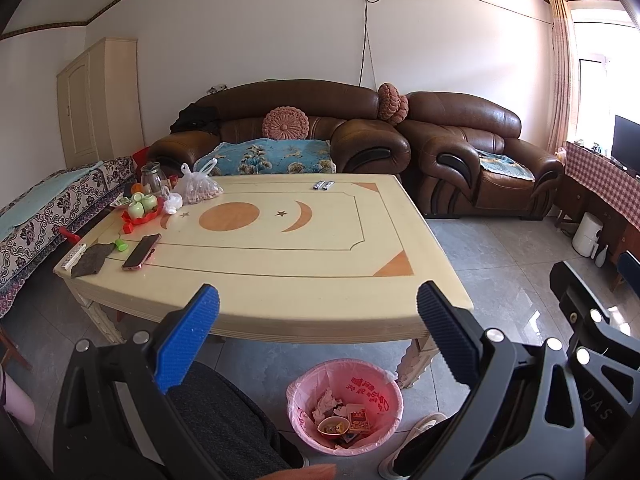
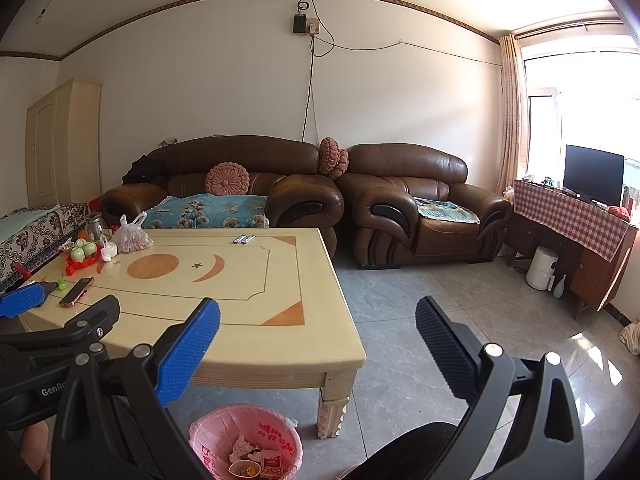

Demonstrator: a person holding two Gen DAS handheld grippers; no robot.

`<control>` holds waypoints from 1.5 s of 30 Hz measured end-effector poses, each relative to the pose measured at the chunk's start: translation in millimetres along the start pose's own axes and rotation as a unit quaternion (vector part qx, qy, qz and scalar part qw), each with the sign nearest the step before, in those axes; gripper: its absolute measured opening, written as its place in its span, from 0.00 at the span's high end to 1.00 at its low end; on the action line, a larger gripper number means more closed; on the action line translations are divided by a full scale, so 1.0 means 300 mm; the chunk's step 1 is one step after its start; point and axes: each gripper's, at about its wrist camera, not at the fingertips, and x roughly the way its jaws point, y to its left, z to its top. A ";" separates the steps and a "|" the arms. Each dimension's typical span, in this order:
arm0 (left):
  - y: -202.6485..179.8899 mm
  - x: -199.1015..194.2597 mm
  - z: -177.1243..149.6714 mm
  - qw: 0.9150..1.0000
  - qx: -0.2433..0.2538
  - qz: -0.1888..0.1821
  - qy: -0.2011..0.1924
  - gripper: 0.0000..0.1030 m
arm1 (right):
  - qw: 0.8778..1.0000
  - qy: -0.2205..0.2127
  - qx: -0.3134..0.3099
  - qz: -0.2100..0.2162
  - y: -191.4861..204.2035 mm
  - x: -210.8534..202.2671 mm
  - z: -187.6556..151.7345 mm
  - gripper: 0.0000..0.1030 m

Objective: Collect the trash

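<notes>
Nearest, the left tool [image 1: 318,330] and right tool [image 2: 318,340] each stood spread and held nothing, ribbed pads blue and black. Below the surface's [image 1: 280,280] near edge sat one round pink-lined bin [image 1: 344,406] holding crumpled trash [image 1: 340,414].

Straight ahead stands a low cream rectangular wooden table [image 2: 240,320] with orange inlays, on a glossy grey tiled floor [image 2: 440,320]. Beyond it, two brown leather sofas [image 2: 408,208] line a white plaster wall [image 2: 200,80]. Far right, a bright curtained window [image 2: 580,92] overexposes; far left stands a tall cream wardrobe [image 2: 56,140].
</notes>
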 end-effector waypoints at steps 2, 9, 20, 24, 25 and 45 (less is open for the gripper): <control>-0.001 0.002 0.001 1.000 -0.002 0.002 0.002 0.06 | 1.000 0.000 0.000 0.001 0.000 -0.002 0.000 0.07; -0.002 -0.002 0.001 1.000 -0.005 0.005 0.004 0.06 | 1.000 0.001 0.000 0.003 0.005 -0.005 -0.001 0.07; -0.009 -0.021 -0.009 1.000 -0.009 0.014 -0.009 0.06 | 1.000 0.005 -0.008 0.011 0.012 0.013 -0.004 0.07; -0.008 -0.019 -0.008 1.000 -0.010 0.012 -0.007 0.06 | 1.000 0.006 -0.008 0.014 0.010 0.015 -0.005 0.07; -0.008 -0.020 -0.006 1.000 -0.010 0.012 -0.007 0.06 | 1.000 0.006 -0.007 0.014 0.008 0.014 -0.005 0.07; 0.002 -0.011 -0.001 1.000 -0.010 0.008 -0.001 0.06 | 1.000 0.008 -0.008 0.015 0.011 0.021 -0.011 0.07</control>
